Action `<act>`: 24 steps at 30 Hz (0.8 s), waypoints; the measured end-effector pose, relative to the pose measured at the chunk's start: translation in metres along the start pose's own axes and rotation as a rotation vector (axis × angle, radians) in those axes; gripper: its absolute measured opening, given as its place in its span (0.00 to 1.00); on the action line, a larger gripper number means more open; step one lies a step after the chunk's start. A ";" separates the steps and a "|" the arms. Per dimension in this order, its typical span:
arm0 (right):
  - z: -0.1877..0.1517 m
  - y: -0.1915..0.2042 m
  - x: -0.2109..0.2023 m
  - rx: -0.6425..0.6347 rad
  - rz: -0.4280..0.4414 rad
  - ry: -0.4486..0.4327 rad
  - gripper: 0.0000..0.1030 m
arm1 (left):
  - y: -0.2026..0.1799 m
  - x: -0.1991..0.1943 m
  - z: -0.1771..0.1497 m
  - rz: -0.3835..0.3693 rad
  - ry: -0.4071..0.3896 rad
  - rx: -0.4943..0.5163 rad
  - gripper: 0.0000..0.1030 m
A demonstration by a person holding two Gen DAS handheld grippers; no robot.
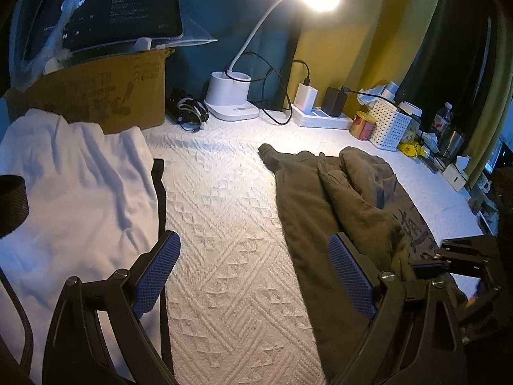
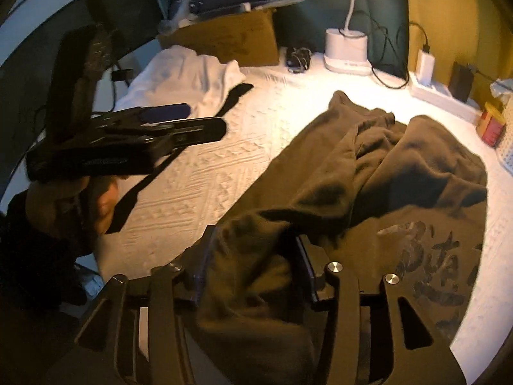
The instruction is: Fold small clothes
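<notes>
An olive-brown garment with dark printed lettering lies rumpled on the white textured cloth; it also shows in the right wrist view. My right gripper is shut on a bunched fold of this garment near its lower edge and lifts it a little. My left gripper is open and empty above the cloth, between the olive garment and a white garment. The left gripper also shows in the right wrist view, off to the left of the olive garment.
A cardboard box with a tablet on top stands at the back left. A white lamp base, cables, a power strip, a red tin and a white perforated basket line the back right edge.
</notes>
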State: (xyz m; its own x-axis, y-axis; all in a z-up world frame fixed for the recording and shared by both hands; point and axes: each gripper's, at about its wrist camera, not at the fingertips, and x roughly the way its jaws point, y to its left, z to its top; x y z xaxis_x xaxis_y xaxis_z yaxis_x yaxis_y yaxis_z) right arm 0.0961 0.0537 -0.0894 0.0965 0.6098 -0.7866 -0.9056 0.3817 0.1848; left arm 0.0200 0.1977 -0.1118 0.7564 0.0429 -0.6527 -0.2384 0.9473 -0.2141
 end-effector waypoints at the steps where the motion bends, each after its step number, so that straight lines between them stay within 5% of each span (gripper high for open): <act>1: -0.001 0.003 -0.007 -0.007 0.006 -0.011 0.49 | -0.002 -0.002 0.001 0.003 -0.005 0.005 0.90; 9: -0.021 -0.011 -0.053 0.024 -0.040 -0.099 0.56 | -0.023 -0.008 0.002 -0.036 -0.005 0.034 0.90; 17: -0.056 -0.032 -0.022 0.074 -0.071 -0.013 0.56 | -0.043 -0.003 -0.005 -0.041 0.036 0.061 0.90; 24: -0.052 -0.042 -0.030 0.097 -0.087 -0.066 0.56 | -0.056 0.007 0.008 -0.067 0.023 0.120 0.90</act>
State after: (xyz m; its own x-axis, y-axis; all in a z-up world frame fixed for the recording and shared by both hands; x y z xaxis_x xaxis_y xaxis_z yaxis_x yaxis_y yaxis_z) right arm 0.1098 -0.0169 -0.1049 0.2023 0.6145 -0.7625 -0.8490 0.4982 0.1762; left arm 0.0435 0.1473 -0.0991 0.7537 -0.0282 -0.6566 -0.1121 0.9789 -0.1708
